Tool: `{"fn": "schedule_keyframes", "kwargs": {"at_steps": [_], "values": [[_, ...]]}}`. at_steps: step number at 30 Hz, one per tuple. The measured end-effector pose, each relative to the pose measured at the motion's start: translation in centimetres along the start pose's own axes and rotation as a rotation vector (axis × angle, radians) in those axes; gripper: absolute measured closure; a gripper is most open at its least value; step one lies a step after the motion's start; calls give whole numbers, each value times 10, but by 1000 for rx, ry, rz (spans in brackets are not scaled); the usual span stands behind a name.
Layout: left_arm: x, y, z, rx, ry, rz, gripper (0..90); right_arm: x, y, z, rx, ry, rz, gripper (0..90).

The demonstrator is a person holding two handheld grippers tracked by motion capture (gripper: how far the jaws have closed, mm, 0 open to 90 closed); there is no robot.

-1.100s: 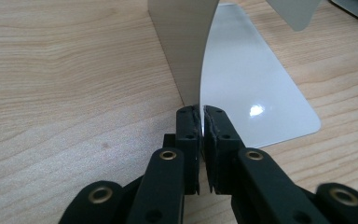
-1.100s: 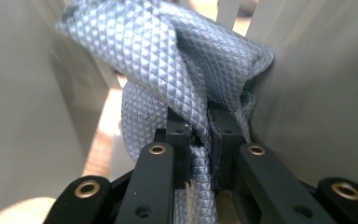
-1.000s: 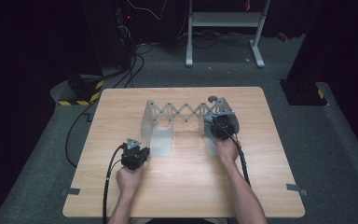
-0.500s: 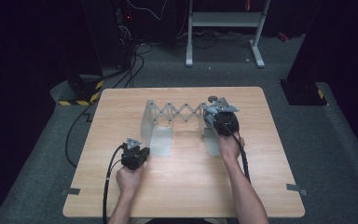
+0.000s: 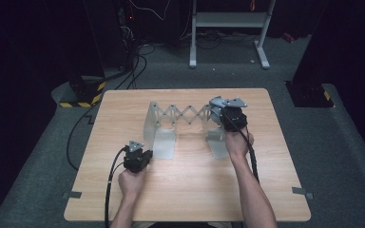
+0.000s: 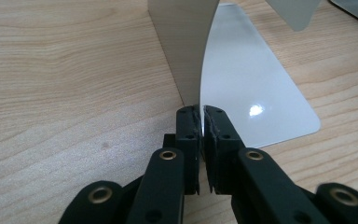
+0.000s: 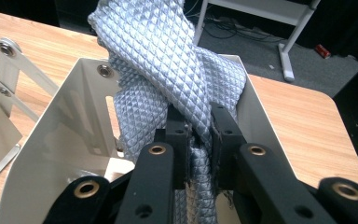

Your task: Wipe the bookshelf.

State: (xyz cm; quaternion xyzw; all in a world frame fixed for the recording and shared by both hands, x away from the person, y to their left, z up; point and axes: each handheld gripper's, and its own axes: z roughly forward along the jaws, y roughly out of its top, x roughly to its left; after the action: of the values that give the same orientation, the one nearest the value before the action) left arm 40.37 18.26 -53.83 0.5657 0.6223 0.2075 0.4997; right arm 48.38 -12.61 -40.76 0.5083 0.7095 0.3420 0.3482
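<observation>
Wooden table [image 5: 190,190], rounded corners, on grey carpet [image 5: 342,142]. White stand [image 5: 228,21] with two feet on floor beyond far edge. Black cables [image 5: 133,52] trail on floor past far left corner. Yellow-black striped block [image 5: 83,97] just off far left corner. Grey tape strips [image 5: 72,194] on carpet off both near corners. Dark surroundings.

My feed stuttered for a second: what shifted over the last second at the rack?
The right gripper, shut on the quilted silver-grey cloth, moved slightly up and away over the right end of the cream metal accordion rack. The left gripper stayed clamped on the rack's left panel; the rack kept its place.
</observation>
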Motion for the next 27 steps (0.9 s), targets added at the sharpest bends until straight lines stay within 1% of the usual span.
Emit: {"fn": "schedule_keyframes", "kwargs": {"at_steps": [2, 4, 6, 8, 10, 14, 19, 20, 23, 25, 27], "values": [[0, 0, 0, 1, 2, 5, 843, 2, -2, 3, 4, -14, -11, 812], [0, 0, 0, 2, 2, 6, 843, 6, -6, 9, 17, -36, -38, 812], [0, 0, -1, 6, 1, 8, 843, 11, -12, 17, 45, -49, -66, 813], [0, 0, 0, 3, 1, 6, 843, 15, -20, 26, 73, -46, -78, 812], [1, 0, -1, 6, 1, 8, 843, 17, -29, 35, 99, -39, -75, 813], [0, 0, 0, 2, 1, 5, 843, 16, -39, 46, 139, -29, -66, 812], [1, 0, -1, 7, 1, 9, 843, 14, -57, 62, 214, -5, -43, 813], [0, 0, 0, 1, -1, 1, 842, 14, -60, 64, 229, -1, -43, 813], [0, 0, 0, 2, 1, 5, 841, 14, -66, 68, 239, 7, -51, 813], [0, 0, 0, 2, 2, 6, 841, 14, -65, 66, 234, 10, -38, 813], [0, 0, 0, 1, -1, 0, 841, 13, -62, 62, 223, 10, -46, 813]]}}
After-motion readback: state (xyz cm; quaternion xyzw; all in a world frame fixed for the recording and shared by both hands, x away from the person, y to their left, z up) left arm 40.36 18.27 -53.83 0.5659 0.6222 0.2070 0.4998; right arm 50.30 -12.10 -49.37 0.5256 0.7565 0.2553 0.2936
